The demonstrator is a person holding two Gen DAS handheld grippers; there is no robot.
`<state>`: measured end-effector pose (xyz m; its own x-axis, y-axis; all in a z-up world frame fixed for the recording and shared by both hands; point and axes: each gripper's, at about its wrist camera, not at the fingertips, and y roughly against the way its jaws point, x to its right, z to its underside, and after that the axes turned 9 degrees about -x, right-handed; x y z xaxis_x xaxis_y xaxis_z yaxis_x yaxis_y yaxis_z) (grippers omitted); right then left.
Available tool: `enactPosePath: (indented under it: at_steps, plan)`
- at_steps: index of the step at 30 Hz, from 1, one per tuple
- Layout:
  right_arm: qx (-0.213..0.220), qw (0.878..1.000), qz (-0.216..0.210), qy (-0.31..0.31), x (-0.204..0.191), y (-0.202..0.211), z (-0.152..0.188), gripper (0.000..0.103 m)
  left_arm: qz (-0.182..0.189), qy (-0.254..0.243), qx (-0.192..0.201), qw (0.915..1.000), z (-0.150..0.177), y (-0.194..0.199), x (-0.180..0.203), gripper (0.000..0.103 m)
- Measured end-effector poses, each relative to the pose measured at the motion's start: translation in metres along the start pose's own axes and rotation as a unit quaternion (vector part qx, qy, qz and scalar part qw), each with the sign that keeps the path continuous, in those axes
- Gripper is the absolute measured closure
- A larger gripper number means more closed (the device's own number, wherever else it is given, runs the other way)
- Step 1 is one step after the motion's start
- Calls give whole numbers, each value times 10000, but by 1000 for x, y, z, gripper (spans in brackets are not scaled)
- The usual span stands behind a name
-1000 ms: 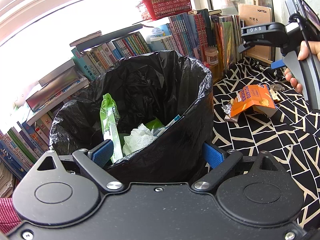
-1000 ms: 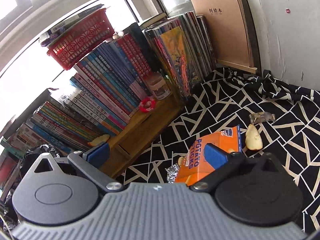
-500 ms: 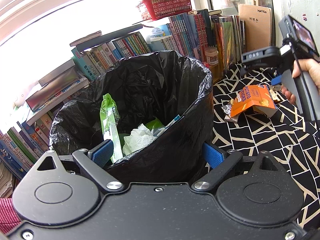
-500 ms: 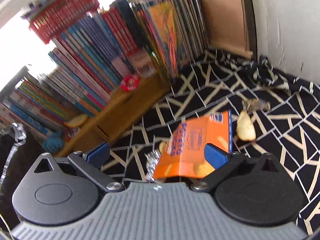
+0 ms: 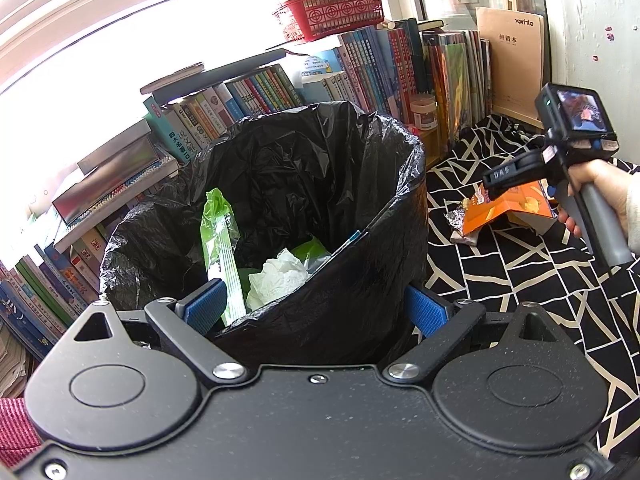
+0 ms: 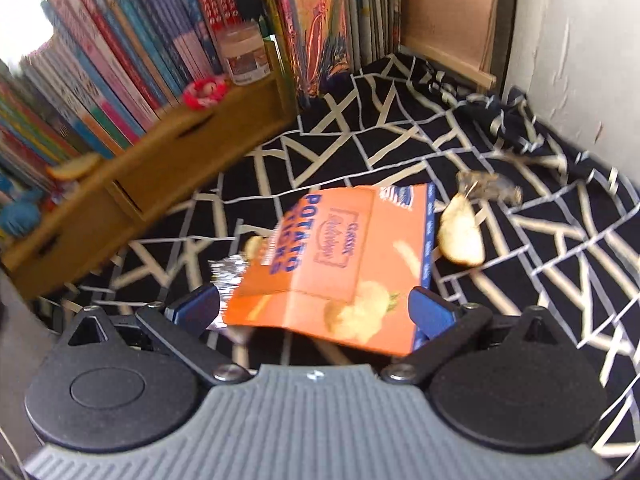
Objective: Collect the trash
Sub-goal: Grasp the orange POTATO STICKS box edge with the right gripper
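Black bin liner: it lines the bin (image 5: 280, 184), whose mouth gapes wide; inside lie a green wrapper (image 5: 219, 236) leaning on the wall and a crumpled white tissue (image 5: 278, 278).
Left gripper (image 5: 316, 308): fingers spread wide, one blue pad either side of the bin's near rim, not clamped on it.
Right gripper (image 6: 316, 310): fingers apart, straddling the near end of the orange box, the pads level with its edges; whether they touch it I cannot tell.
Orange potato-sticks box (image 6: 340, 260): lying flat on the black-and-cream patterned cloth (image 6: 360, 140), to the right of the bin.
Foil scrap (image 6: 228, 276): crumpled, tucked against the box's left edge.
Bread piece (image 6: 460, 236): just beside the box's right edge.
Clear wrapper (image 6: 488, 188): a little further back, near the bread.
Hand (image 5: 600, 196): gripping the right tool's grey handle.
Books (image 5: 360, 72): rows of them behind the bin.
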<state>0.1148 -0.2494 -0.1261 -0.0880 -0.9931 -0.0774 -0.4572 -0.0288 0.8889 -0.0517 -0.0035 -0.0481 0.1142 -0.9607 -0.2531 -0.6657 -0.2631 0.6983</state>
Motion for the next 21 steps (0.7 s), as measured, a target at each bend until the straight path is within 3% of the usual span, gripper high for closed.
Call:
enactPosePath:
  at_steps: [3, 13, 21]
  plan:
    - [111, 9994, 253, 187, -1, -8, -2, 0, -11, -7, 2, 10000, 0, 0, 0, 9]
    - [83, 9987, 474, 176, 4, -36, -5, 0, -73, -39, 17, 10000, -1, -3, -1, 8]
    - [342, 9981, 441, -253, 21, -45, 1, 0, -79, -45, 16, 10000, 0, -3, 0, 7]
